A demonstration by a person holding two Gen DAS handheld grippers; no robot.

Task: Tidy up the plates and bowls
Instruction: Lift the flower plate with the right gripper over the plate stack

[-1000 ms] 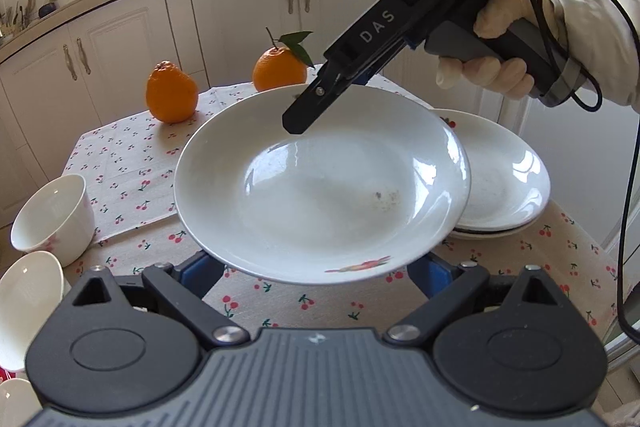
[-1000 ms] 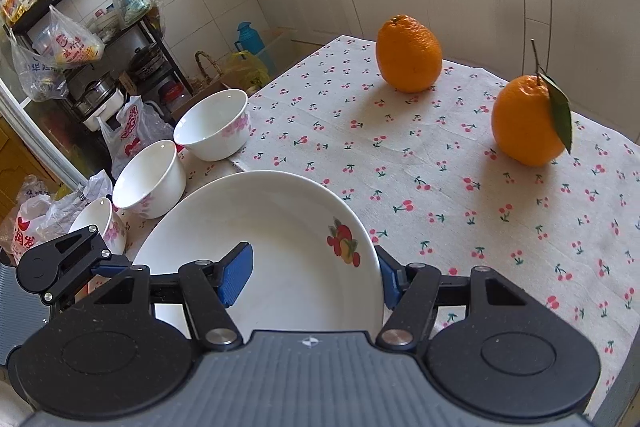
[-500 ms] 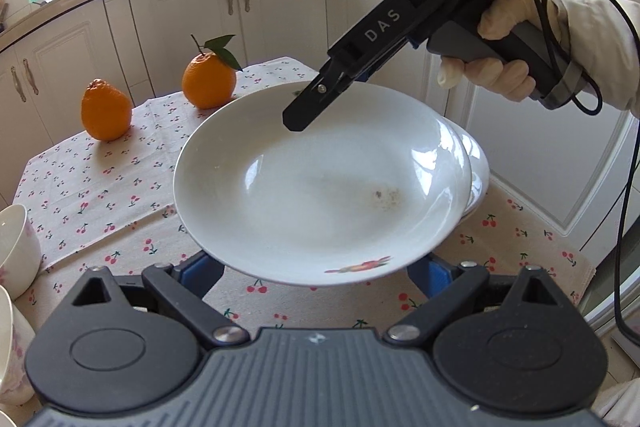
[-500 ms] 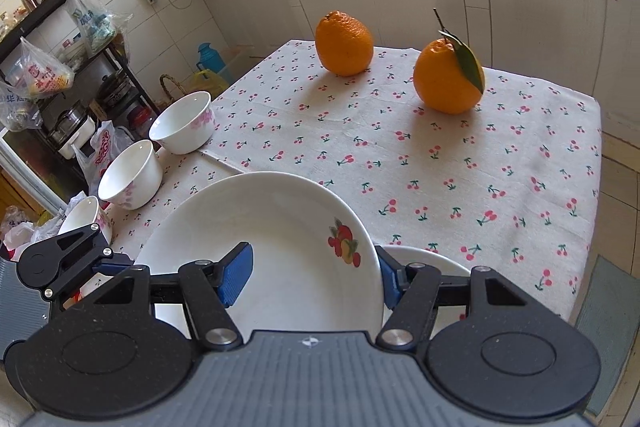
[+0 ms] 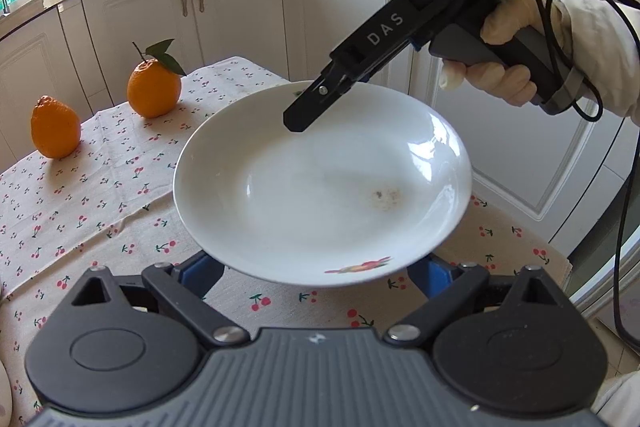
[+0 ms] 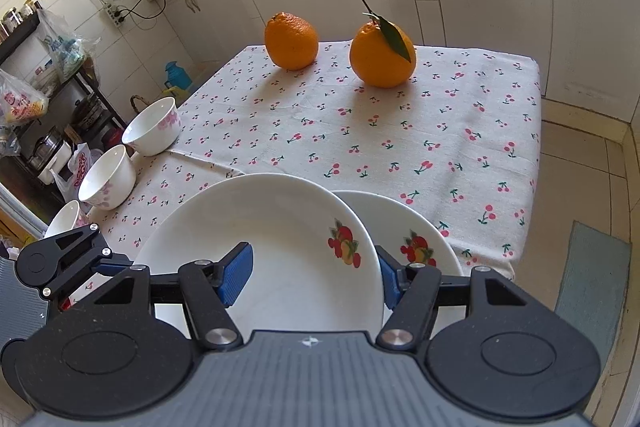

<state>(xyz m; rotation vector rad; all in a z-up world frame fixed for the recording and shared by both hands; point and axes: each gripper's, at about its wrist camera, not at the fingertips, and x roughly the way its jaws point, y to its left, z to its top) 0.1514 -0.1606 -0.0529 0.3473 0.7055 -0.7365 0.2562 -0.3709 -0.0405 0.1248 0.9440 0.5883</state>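
Note:
A white plate with a fruit print (image 5: 320, 187) is held in the air between both grippers. My left gripper (image 5: 318, 273) grips its near rim; the right gripper (image 5: 316, 107) grips the far rim. In the right wrist view my right gripper (image 6: 314, 273) closes on the same plate (image 6: 280, 247), one blue pad above it and one below. Under it a second fruit-print plate (image 6: 416, 235) rests on the cherry-print tablecloth (image 6: 400, 131). Three white bowls (image 6: 154, 127) (image 6: 108, 179) (image 6: 66, 219) stand along the table's left edge.
Two oranges (image 6: 291, 41) (image 6: 382, 55) sit at the far end of the table, also in the left wrist view (image 5: 55, 127) (image 5: 154, 89). White cabinets (image 5: 340, 19) surround the table. The table's right edge (image 6: 532, 155) drops to the tiled floor.
Both grippers have carried the held plate rightward across the table until it hangs over the second plate. The bowls have left the left wrist view.

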